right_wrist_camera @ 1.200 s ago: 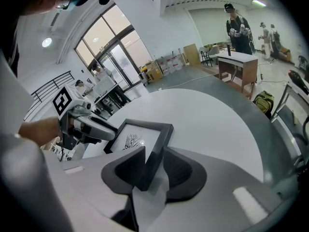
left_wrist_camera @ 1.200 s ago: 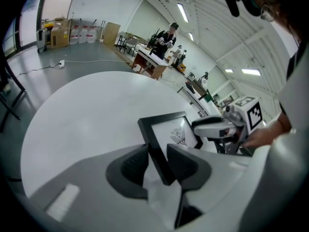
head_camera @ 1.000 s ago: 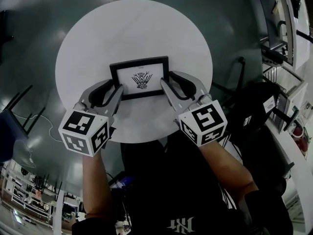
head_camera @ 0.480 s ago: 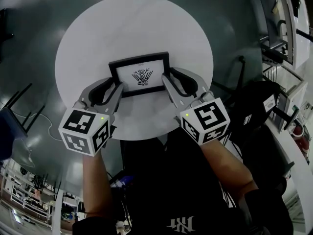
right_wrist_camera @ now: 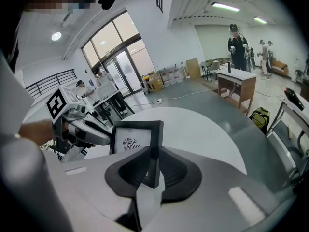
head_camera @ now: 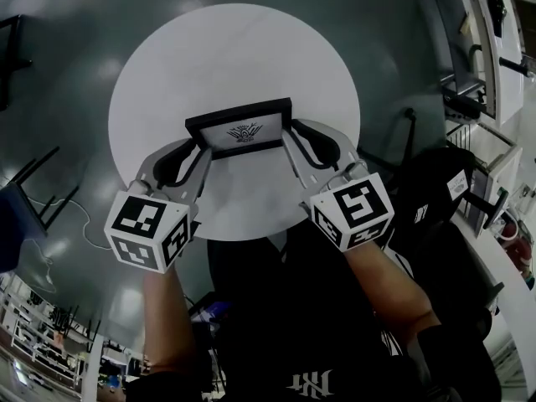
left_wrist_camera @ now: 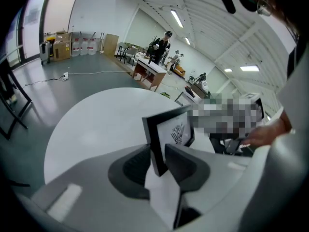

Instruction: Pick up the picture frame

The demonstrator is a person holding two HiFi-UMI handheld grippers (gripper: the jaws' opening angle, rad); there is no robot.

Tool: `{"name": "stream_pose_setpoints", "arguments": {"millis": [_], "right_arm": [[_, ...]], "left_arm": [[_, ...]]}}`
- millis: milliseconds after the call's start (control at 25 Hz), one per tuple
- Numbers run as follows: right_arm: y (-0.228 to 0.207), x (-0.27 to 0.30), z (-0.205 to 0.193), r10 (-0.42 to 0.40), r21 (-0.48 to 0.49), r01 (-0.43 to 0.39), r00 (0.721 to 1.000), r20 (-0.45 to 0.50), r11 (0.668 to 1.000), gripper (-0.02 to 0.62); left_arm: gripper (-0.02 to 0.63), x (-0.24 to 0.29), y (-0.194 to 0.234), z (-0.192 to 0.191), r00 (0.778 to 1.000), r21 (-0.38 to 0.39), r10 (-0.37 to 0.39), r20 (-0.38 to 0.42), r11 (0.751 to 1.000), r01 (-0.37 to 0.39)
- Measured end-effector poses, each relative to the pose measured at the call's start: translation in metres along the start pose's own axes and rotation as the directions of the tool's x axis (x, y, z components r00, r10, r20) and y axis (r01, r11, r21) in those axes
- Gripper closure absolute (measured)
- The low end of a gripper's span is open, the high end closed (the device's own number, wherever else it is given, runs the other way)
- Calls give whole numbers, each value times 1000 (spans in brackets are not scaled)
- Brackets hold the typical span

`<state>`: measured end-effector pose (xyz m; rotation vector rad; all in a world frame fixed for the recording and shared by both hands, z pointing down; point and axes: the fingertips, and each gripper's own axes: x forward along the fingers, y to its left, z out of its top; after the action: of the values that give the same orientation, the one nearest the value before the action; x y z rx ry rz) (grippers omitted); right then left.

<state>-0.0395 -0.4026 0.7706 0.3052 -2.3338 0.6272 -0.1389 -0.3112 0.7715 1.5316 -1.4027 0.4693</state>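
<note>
A black picture frame (head_camera: 241,128) with a white mat and a small dark drawing hangs over the round white table (head_camera: 234,48), its top tipped away from me. My left gripper (head_camera: 201,147) grips the frame's left edge, its jaws still closing with the black rim (left_wrist_camera: 153,139) between the pads. My right gripper (head_camera: 293,137) grips the right edge, its jaws also closing on the rim (right_wrist_camera: 154,144). In the right gripper view the frame (right_wrist_camera: 137,137) faces the camera, with the left gripper (right_wrist_camera: 72,124) behind it.
Dark glossy floor surrounds the table. A chair frame (head_camera: 21,191) stands at the left and white racks with gear (head_camera: 477,65) at the right. Far off are desks (right_wrist_camera: 236,83), stacked boxes and standing people (right_wrist_camera: 236,45).
Both grippers have risen with the frame between them. The frame has come up off the table and tipped back, so it looks flatter from above.
</note>
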Motion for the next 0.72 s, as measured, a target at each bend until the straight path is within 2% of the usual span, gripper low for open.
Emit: {"name": "stream_pose_setpoints", "arguments": {"millis": [320,720], "right_arm": [[18,-10,19,14,-47,-12,999,32,999,541],[31,-47,83,5,-101,9,991,137,995,543]], "left_arm": [[505,-28,-1,12,998,15,23,61,1000,-24],[505,-78,-18,64,985,57,51,167,996,-62]]}}
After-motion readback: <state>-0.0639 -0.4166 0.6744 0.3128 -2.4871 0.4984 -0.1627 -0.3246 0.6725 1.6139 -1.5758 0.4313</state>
